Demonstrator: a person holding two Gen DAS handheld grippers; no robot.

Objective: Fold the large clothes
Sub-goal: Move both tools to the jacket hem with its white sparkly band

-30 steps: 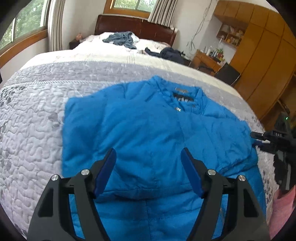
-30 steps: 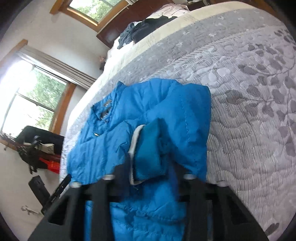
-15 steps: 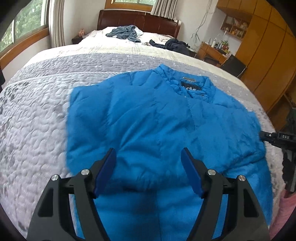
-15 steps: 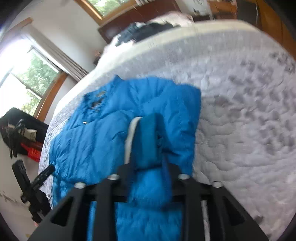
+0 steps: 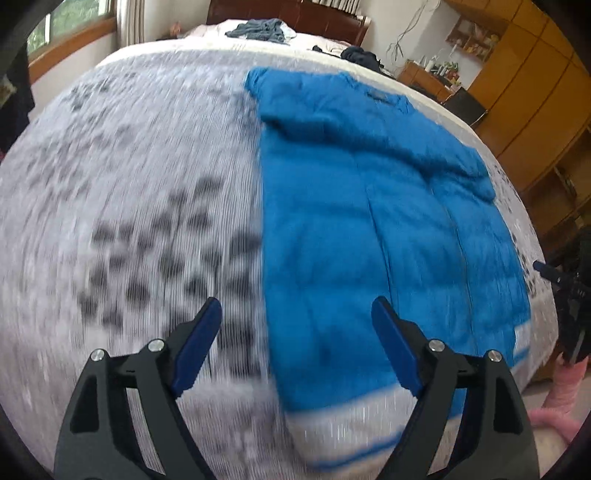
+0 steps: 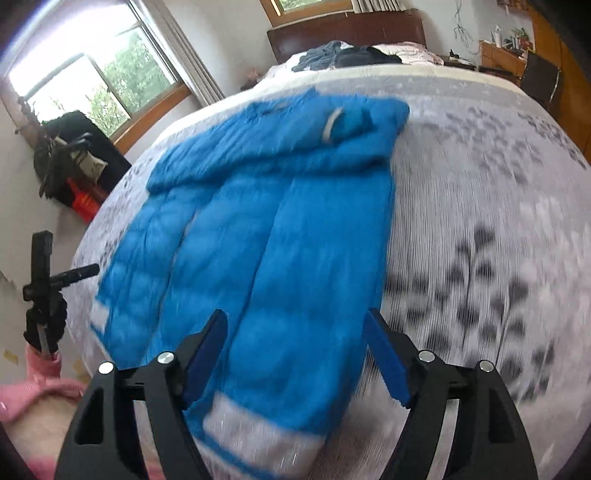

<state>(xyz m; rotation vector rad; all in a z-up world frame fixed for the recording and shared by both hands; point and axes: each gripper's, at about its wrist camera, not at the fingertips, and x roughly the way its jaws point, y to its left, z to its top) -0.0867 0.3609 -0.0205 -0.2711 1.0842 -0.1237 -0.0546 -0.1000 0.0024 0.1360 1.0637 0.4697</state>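
A blue padded jacket [image 5: 369,206] lies flat on the grey patterned bedspread [image 5: 129,184], collar toward the headboard, both sleeves folded in over the body. In the right wrist view the jacket [image 6: 288,221] shows a sleeve cuff [image 6: 343,123] with pale lining lying across its upper part. My left gripper [image 5: 295,332] is open above the jacket's left hem edge, holding nothing. My right gripper [image 6: 295,343] is open over the jacket's right hem, empty. Both views are blurred by motion. The other gripper [image 5: 565,291] shows at the right edge of the left wrist view.
Dark and grey clothes [image 5: 262,29] lie piled near the wooden headboard [image 6: 347,31]. Wooden wardrobes [image 5: 532,88] stand to the right of the bed, a window [image 6: 92,85] to the left. A person's pink sleeve [image 6: 40,373] is at the bed's foot.
My right gripper let go of the sleeve, which now lies folded on the jacket, and pulled back toward the hem. My left gripper swung left and back toward the hem.
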